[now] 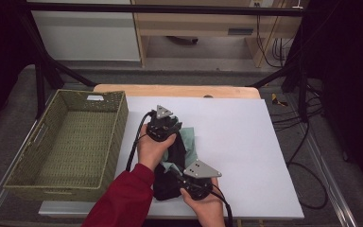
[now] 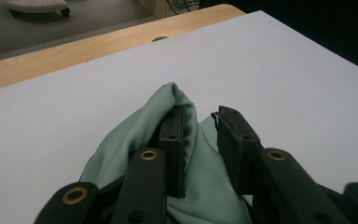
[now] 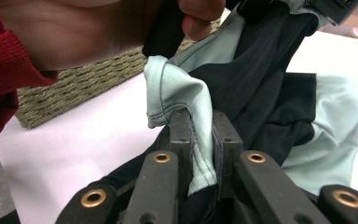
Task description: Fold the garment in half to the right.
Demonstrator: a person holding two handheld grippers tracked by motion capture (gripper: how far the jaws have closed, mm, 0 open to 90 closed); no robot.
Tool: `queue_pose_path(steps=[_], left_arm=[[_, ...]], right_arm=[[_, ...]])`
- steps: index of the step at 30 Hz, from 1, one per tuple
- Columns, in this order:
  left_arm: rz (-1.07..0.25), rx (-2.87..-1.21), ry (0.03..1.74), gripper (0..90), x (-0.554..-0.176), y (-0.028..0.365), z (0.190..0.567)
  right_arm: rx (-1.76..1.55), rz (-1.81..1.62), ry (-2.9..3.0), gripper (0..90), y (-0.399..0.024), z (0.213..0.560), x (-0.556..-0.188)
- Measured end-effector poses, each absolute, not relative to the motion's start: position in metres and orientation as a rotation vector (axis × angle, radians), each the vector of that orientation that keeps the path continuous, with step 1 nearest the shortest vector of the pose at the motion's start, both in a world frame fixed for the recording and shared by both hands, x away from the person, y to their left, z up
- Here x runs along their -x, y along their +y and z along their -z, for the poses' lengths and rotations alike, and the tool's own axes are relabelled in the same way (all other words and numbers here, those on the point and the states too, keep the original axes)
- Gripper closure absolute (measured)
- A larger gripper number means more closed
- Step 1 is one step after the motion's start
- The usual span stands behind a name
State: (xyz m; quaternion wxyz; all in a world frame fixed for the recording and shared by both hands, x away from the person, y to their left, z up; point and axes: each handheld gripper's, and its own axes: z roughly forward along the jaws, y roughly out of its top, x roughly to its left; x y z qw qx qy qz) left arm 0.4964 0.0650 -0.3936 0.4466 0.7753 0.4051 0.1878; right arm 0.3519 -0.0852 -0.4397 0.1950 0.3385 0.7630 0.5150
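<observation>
Currently, step: folding the garment (image 1: 177, 158), green and black, bunched mid-tabletop (image 1: 246, 142) beside the basket (image 1: 66, 142).
Left claw (image 2: 200, 135): fabric between jaws, one pad buried, other bare; grip unclear.
Right claw (image 3: 200, 140): pinching a green hem.
Next: likely lift together, spread flat.

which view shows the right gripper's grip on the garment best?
Right gripper view: the right gripper has its jaws pinched on a mint-green hem of the garment, stitching visible. The high view shows that gripper from above, the grip hidden under its plate. The left gripper view shows green fabric by the left gripper.
</observation>
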Motion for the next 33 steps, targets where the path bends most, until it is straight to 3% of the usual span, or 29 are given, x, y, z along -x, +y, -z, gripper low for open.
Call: queue_pose_path(steps=[12, 13, 14, 18, 29, 33], left_arm=[[-0.43, -1.882, 1.0, 70.0, -0.495, 0.072, 0.395], [-0.419, -1.875, 0.996, 68.4, -0.494, 0.073, 0.393], [-0.414, -1.853, 0.996, 61.2, -0.491, 0.074, 0.389], [-0.419, -1.826, 0.982, 54.1, -0.486, 0.077, 0.38], [-0.484, -1.786, 0.949, 45.3, -0.459, 0.103, 0.355], [-0.518, -1.773, 0.979, 36.0, -0.449, 0.113, 0.356]], right_arm=[[-0.955, -1.438, 2.142, 82.0, -0.086, 0.442, -0.353], [-0.956, -1.438, 2.138, 82.0, -0.086, 0.442, -0.353], [-0.962, -1.445, 2.131, 82.0, -0.086, 0.441, -0.353], [-0.966, -1.438, 2.13, 82.0, -0.087, 0.441, -0.355], [-1.023, -1.447, 2.107, 82.0, -0.097, 0.446, -0.355], [-1.026, -1.435, 2.105, 81.9, -0.102, 0.447, -0.357]])
